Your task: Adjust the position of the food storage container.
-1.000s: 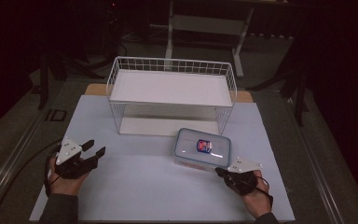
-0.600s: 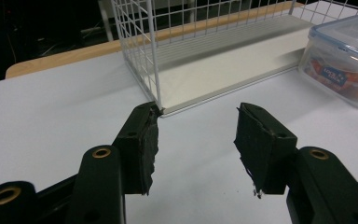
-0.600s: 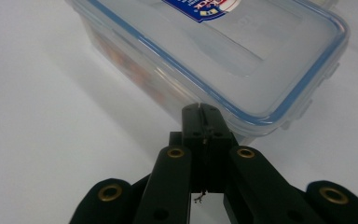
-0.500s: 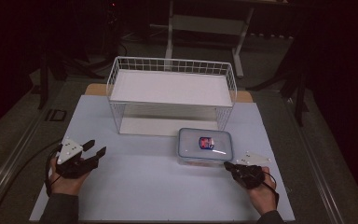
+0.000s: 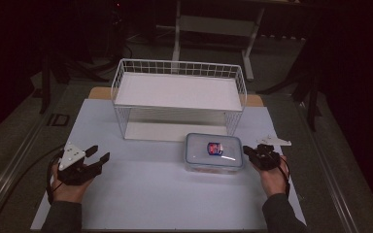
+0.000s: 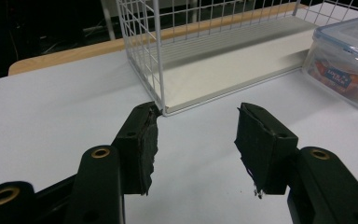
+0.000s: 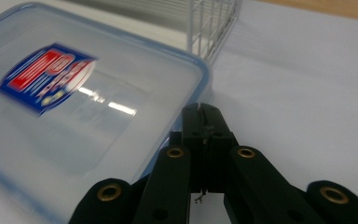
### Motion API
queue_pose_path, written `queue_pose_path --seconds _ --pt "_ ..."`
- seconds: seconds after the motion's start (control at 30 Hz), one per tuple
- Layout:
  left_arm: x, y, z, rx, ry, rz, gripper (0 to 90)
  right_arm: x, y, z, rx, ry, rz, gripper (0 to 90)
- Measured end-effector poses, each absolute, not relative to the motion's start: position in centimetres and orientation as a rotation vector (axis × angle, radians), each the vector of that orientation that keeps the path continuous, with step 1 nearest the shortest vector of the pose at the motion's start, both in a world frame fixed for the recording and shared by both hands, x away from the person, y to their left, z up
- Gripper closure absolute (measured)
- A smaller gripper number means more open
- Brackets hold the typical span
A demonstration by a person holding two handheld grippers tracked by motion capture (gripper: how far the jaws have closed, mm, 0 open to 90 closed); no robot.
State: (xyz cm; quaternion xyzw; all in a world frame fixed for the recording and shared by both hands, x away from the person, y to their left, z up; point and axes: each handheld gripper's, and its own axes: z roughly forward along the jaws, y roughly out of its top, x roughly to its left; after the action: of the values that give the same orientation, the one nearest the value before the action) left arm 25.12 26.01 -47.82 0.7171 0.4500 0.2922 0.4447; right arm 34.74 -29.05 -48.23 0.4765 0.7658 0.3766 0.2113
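Resting at the worktop's centre, a lidded plastic container looks rigid, light and slippery; its lid rim offers purchase. At its three o'clock, right gripper fingers sit closed, empty; left gripper fingers gape, empty.

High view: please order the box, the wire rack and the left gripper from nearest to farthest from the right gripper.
1. Box: just left of the right gripper, close beside its shut fingers.
2. Wire rack: behind the box, toward the table's far edge.
3. Left gripper: across the table, at its left side.
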Motion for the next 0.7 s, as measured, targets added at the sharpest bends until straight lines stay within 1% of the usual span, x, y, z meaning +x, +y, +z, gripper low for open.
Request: queue_pose_path --seconds 0.37,0.7 --pt "25.3 25.7 -47.9 1.795 1.107 0.722 47.6 36.5 -27.5 -48.0 1.357 2.132 1.007 90.0" --pt "25.3 25.6 -47.9 1.8 1.101 0.72 47.5 36.3 -22.8 -48.2 1.245 2.209 1.047 90.0"
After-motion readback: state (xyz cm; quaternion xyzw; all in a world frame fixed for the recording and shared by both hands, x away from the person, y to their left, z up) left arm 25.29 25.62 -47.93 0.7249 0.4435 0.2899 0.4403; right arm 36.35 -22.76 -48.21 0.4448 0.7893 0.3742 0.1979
